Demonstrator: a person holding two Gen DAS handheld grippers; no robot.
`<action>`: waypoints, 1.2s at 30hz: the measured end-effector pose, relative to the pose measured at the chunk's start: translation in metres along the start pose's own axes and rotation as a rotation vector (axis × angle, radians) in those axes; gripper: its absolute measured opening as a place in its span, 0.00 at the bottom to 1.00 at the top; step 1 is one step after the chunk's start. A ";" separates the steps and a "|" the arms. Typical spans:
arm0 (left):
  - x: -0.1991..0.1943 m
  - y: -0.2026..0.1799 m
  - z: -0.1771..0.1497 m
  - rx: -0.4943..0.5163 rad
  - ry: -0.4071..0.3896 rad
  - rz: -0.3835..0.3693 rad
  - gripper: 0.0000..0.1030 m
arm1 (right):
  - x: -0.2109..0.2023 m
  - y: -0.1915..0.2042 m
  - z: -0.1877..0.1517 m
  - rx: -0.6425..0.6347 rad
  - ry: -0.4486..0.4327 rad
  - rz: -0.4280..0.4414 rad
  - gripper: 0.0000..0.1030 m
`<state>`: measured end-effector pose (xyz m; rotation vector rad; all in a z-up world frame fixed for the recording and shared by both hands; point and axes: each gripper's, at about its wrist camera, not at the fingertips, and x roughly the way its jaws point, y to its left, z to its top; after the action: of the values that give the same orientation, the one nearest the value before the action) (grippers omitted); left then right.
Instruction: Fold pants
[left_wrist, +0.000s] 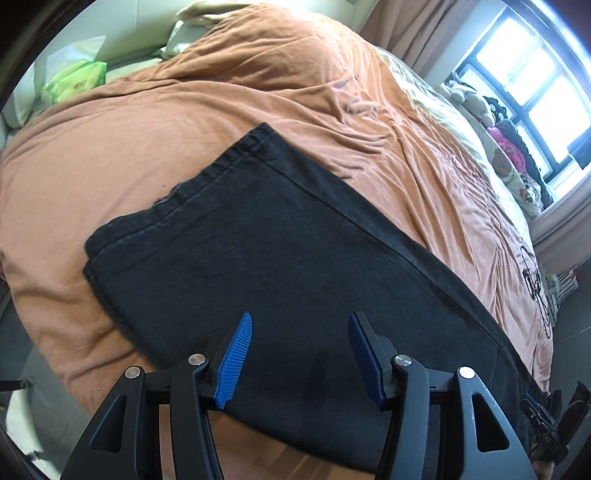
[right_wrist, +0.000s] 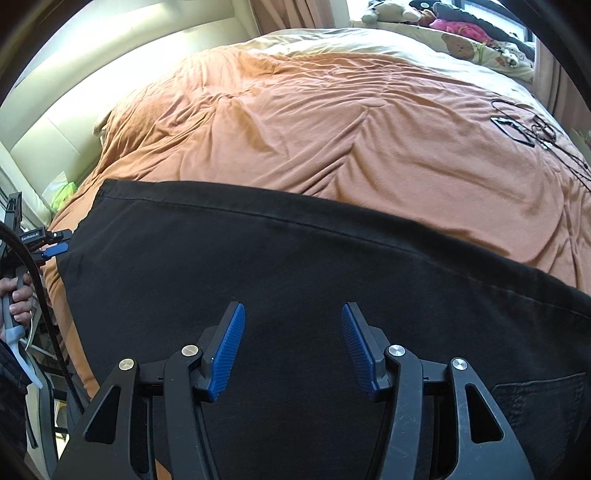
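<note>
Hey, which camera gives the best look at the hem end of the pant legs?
The left wrist view. There the hem end of the black pants lies in full view on the orange duvet, stitching visible. The right wrist view shows only one hem corner near the left gripper.

Black two-finger grippers with blue ribbed pads, hand-held

The left gripper (left_wrist: 300, 354) is built from matte black linkage arms, each pierced by a triangular cut-out and joined by round silver pivot screws; its fingers are faced with bright blue ribbed pads (left_wrist: 236, 360). The same black arms, silver screws and blue ribbed pads (right_wrist: 226, 352) are seen on the right gripper (right_wrist: 292, 347), whose arms are marked by fine scratches. In the right wrist view a white "GenRobot.AI" label is carried on the left gripper's black body, a thick black cable is run beside it, and its grey handle is wrapped by a bare-skinned hand (right_wrist: 20, 295).
</note>
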<state>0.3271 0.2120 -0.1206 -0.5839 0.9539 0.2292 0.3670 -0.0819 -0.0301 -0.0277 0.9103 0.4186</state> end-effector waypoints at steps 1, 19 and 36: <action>-0.001 0.006 -0.001 -0.004 -0.001 0.001 0.55 | 0.002 0.002 0.000 0.002 0.004 0.003 0.51; -0.018 0.107 -0.014 -0.145 -0.028 -0.011 0.55 | 0.044 0.035 -0.024 0.031 0.091 0.036 0.51; -0.007 0.135 -0.003 -0.292 -0.055 -0.183 0.55 | 0.040 0.058 -0.040 0.039 0.056 0.064 0.51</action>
<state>0.2630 0.3219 -0.1654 -0.9241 0.8138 0.2210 0.3375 -0.0229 -0.0766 0.0257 0.9766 0.4607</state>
